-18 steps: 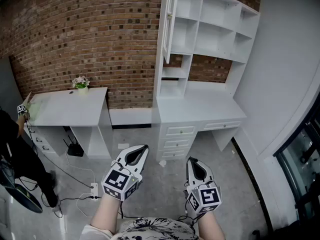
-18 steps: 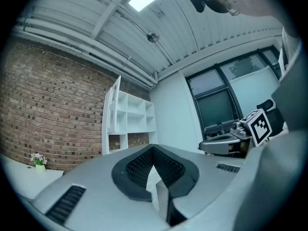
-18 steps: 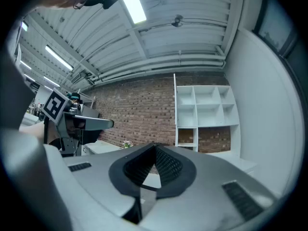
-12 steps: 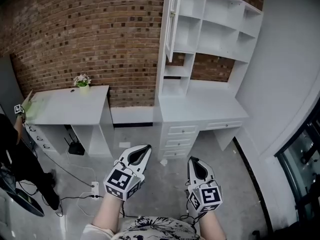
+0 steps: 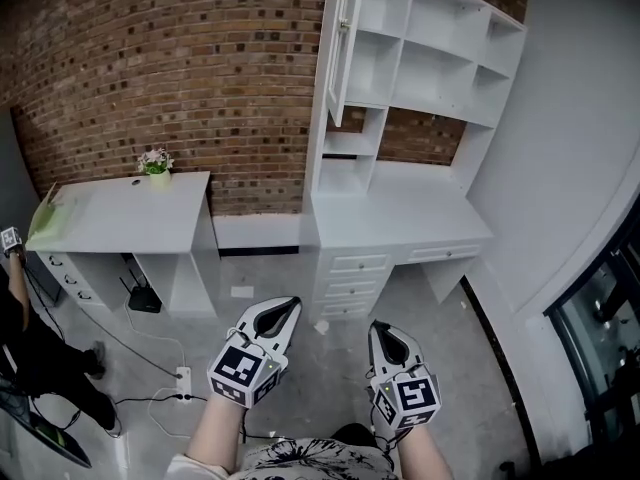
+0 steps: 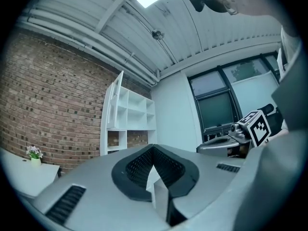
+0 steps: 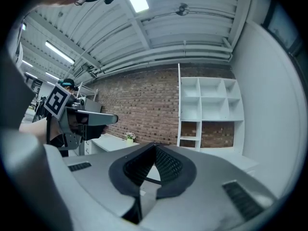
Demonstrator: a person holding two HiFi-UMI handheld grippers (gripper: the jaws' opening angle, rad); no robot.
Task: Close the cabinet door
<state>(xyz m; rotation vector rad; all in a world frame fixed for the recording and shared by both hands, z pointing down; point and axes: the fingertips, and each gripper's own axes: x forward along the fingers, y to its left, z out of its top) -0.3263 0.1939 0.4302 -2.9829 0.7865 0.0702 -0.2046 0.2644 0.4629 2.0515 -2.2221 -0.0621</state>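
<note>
While both grippers sit low over the concrete floor (image 5: pixel 275 273), I see the cabinet door (image 5: pixel 337 43) standing open, edge-on to me, at the upper left of the white shelf unit (image 5: pixel 432 60), well apart from either gripper. The left gripper (image 5: pixel 291 305) has its jaws together and empty. The right gripper (image 5: pixel 376 327) likewise meets at the tips. Open floor runs ahead to the drawers (image 5: pixel 356 286), and a white table (image 5: pixel 110 223) flanks the left.
</note>
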